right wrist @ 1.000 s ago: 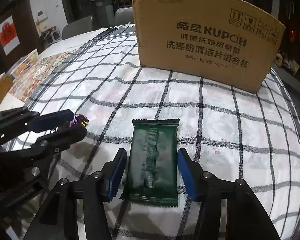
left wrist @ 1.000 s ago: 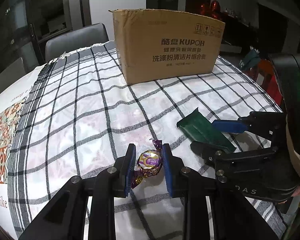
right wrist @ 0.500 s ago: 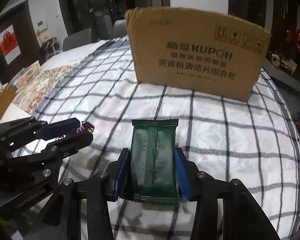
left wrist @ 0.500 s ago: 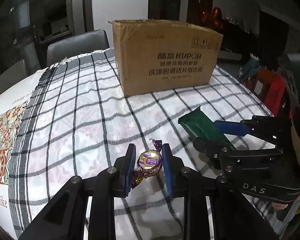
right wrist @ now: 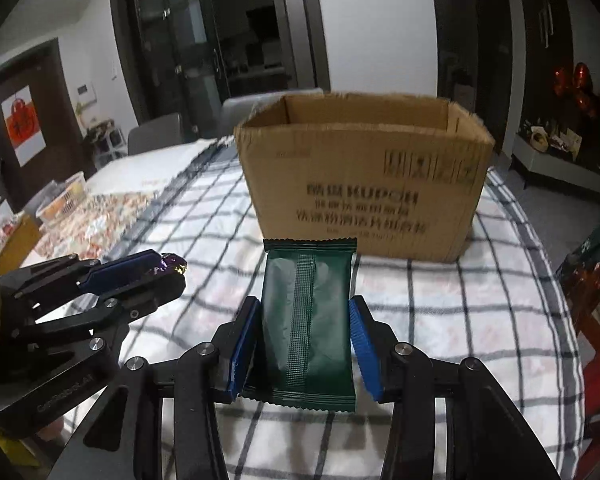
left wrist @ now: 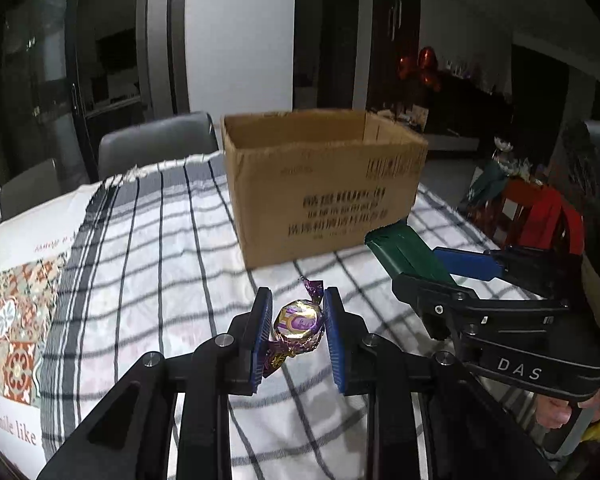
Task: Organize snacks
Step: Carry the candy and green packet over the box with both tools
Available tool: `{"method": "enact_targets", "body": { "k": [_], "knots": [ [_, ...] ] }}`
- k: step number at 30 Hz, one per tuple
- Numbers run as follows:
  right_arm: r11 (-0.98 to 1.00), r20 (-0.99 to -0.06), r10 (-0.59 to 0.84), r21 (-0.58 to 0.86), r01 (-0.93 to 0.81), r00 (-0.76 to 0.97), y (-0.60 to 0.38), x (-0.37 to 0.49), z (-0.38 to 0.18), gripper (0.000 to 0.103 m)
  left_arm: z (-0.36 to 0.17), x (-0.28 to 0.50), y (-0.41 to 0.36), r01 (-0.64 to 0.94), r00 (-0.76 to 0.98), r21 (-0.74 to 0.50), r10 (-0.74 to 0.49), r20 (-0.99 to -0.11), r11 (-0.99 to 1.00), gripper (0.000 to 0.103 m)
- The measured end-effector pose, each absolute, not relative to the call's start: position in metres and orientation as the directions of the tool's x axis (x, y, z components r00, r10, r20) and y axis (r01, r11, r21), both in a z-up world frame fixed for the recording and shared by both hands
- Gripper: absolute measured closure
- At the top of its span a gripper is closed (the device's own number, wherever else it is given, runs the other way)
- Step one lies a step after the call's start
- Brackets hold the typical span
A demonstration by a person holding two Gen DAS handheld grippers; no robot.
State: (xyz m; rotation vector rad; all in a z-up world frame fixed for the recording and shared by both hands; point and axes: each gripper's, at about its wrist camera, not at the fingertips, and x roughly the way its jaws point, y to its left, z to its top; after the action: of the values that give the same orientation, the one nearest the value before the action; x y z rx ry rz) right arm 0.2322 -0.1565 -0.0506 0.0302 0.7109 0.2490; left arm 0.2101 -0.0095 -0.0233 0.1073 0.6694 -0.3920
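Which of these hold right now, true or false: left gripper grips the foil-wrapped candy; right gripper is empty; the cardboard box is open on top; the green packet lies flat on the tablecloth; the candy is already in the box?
1. The left gripper is shut on the foil-wrapped candy. True.
2. The right gripper is empty. False: its pads clamp the green snack packet.
3. The cardboard box is open on top. True: its inner walls show.
4. The green snack packet lies flat on the checked tablecloth. False: it is held up off the cloth, between the jaws.
5. The candy is already in the box. False: it sits in the left gripper, short of the box.
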Motion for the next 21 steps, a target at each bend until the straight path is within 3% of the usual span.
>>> {"method": "enact_targets", "body": {
  "k": [21],
  "knots": [
    [0.978,-0.495,0.205,0.078,-0.192,0.844,-0.185,0.259,0.022,0.057,0.052,0.247,-0.032,0.382,0.805,-0.011,-0.339,-0.486,0.924,0.077]
  ]
}}
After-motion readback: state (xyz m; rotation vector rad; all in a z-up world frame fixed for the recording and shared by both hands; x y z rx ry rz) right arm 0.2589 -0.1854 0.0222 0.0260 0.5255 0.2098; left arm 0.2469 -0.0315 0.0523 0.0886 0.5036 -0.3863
